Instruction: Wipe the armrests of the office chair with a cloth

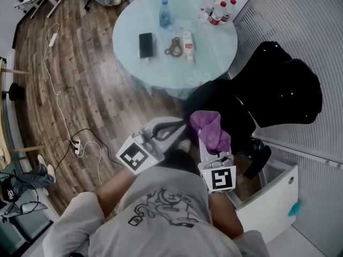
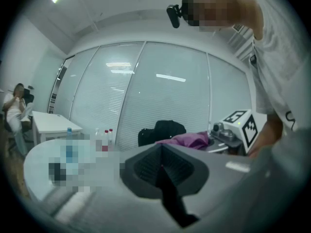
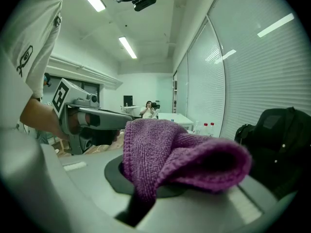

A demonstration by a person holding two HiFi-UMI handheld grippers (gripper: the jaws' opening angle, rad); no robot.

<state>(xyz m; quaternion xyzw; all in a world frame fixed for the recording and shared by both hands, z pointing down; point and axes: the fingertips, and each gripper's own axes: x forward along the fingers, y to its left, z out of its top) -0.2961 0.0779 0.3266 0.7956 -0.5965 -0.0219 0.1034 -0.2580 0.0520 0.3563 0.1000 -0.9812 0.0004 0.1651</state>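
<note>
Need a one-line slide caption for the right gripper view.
Right gripper pinching a purple cloth, with the left gripper held close beside it.

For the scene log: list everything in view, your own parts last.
Round table: one, pale blue, top centre.
Water bottle: one, blue, on the table.
Red-capped bottles: several, clear, at the table's far edge.
Flat item: one, black, on the table.
Office chair: one, black, right of the table.
Power strip: one, white, on the wooden floor, left.
Cloth: one, purple, in the right gripper.
Left gripper: grey, fingers shut, empty.
Right gripper: grey, fingers shut on the cloth.
</note>
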